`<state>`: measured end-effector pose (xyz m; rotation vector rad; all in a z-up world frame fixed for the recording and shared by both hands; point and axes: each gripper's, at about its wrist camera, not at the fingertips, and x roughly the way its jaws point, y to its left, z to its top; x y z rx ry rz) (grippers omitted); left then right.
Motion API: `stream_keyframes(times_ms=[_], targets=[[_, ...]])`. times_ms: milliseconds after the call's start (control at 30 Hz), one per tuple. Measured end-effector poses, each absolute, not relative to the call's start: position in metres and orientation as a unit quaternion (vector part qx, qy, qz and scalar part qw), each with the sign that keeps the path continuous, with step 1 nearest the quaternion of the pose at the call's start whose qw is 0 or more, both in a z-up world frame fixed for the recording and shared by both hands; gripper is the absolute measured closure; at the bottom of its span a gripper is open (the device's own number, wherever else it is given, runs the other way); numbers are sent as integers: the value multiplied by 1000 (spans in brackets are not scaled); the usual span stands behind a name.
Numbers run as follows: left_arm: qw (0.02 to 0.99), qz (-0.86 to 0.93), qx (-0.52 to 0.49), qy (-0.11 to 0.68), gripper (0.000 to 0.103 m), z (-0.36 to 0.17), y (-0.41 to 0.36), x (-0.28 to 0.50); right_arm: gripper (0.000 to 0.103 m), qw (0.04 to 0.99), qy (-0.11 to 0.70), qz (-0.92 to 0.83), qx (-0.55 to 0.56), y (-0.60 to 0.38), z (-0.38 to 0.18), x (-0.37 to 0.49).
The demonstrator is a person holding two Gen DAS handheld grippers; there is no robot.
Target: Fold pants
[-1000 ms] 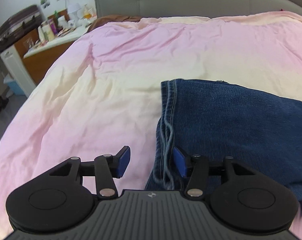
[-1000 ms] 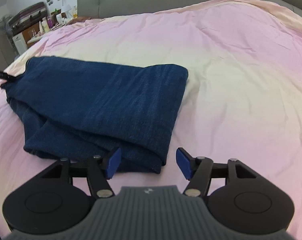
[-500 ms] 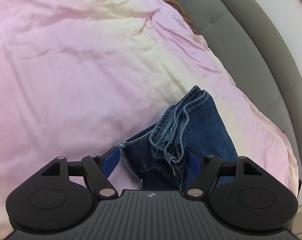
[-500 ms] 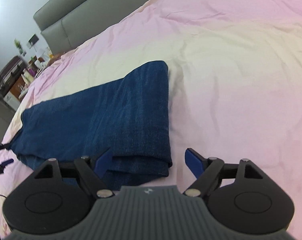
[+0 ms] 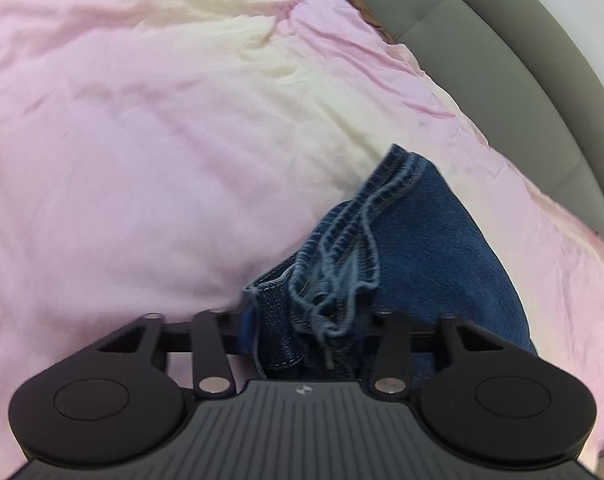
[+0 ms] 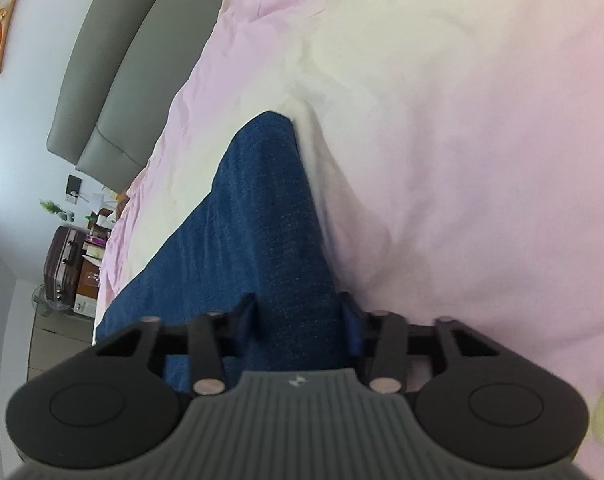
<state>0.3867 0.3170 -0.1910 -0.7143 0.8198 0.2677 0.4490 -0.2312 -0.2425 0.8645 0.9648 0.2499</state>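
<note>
Pink-cream bed sheet [image 5: 141, 160] beneath; both grippers, clear a second ago, now straddle folded dark-blue denim pants [image 6: 261, 220]: left gripper [image 5: 308, 330] fingers on frayed hem, right gripper [image 6: 299, 320] on fold edge; closure uncertain; next fold imminent.

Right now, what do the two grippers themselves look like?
Both look identical: the left gripper and right gripper have a grey ribbed body with a small logo, two black round discs, black linkage arms with silver pivots, and blue finger pads. No cables or sleeves show.
</note>
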Motion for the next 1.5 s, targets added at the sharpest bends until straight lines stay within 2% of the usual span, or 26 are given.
stream_keyframes(times_ms=[67,100,333,500,667,833,867,933,1000,1067,1200,1267,1300,1367,1433,1500], targets=[[862,132,-288,396,72,-175,303,392,83,799,445,126,385,-225,-229,449],[867,135,-267,399,74,-166,297,393,86,804,442,127,377,-222,-219,450],[875,138,-228,405,79,-107,269,378,90,836,418,129,330,-210,-126,448],[878,86,-204,424,81,-76,224,334,91,847,421,106,307,-251,-83,408],[865,25,-212,454,81,-89,168,264,91,848,429,49,308,-331,-75,341],[860,2,-172,480,81,-128,120,228,92,833,460,-16,307,-389,-107,271],[864,2,-161,478,79,-135,116,227,92,826,467,-27,314,-398,-120,261],[871,4,-143,470,68,-146,115,229,92,818,477,-40,320,-405,-145,249],[860,7,-152,488,46,-154,121,237,92,820,484,-49,301,-401,-165,245],[859,1,-167,484,37,-152,129,234,92,821,493,-60,281,-396,-183,245],[876,1,-151,458,37,-129,144,231,89,813,509,-69,276,-396,-200,252],[885,-10,-141,443,37,-116,149,236,82,819,517,-56,242,-391,-192,257],[889,-17,-142,435,37,-110,150,240,72,824,521,-51,215,-387,-185,260],[894,-26,-130,427,36,-104,148,252,66,840,515,-39,169,-375,-169,266],[900,-27,-106,422,36,-104,140,270,56,852,503,-24,146,-372,-154,269],[901,-41,-87,424,36,-113,129,286,56,860,491,-20,134,-371,-143,272]])
